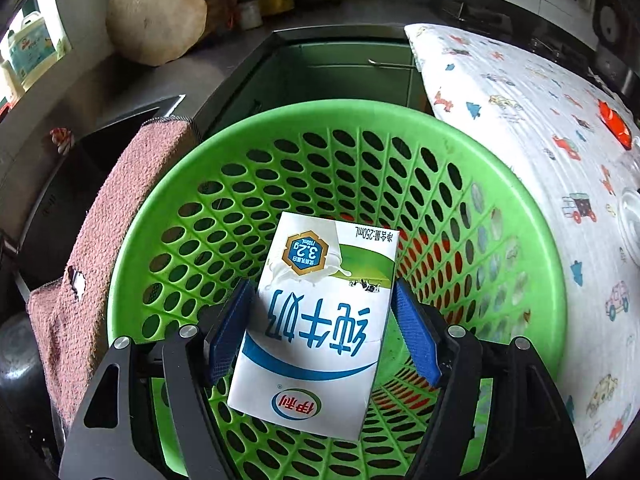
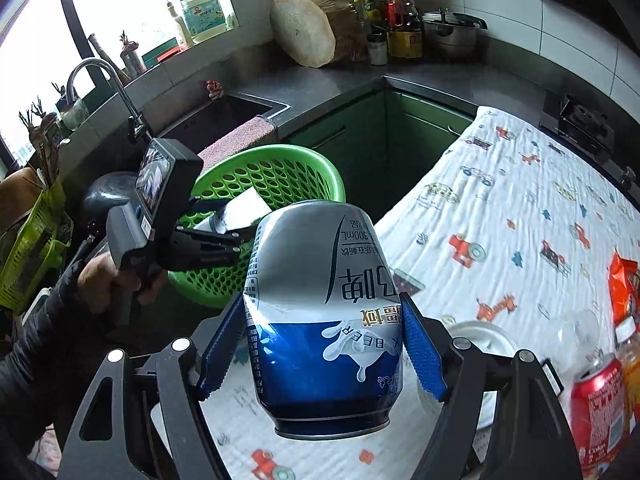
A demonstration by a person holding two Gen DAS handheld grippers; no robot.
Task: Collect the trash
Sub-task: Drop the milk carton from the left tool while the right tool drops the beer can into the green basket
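Observation:
A white, green and blue milk carton hangs tilted between the blue pads of my left gripper, directly over the green perforated basket. The right pad stands a little off the carton's side, so the jaws look open around it. From the right wrist view, the left gripper sits above the basket in a person's hand. My right gripper is shut on a dented blue and silver beer can, held above the table's near corner.
A car-print cloth covers the table right of the basket. On it lie a red cola can, an orange wrapper, a white lid and a bottle. A pink towel drapes over the sink edge.

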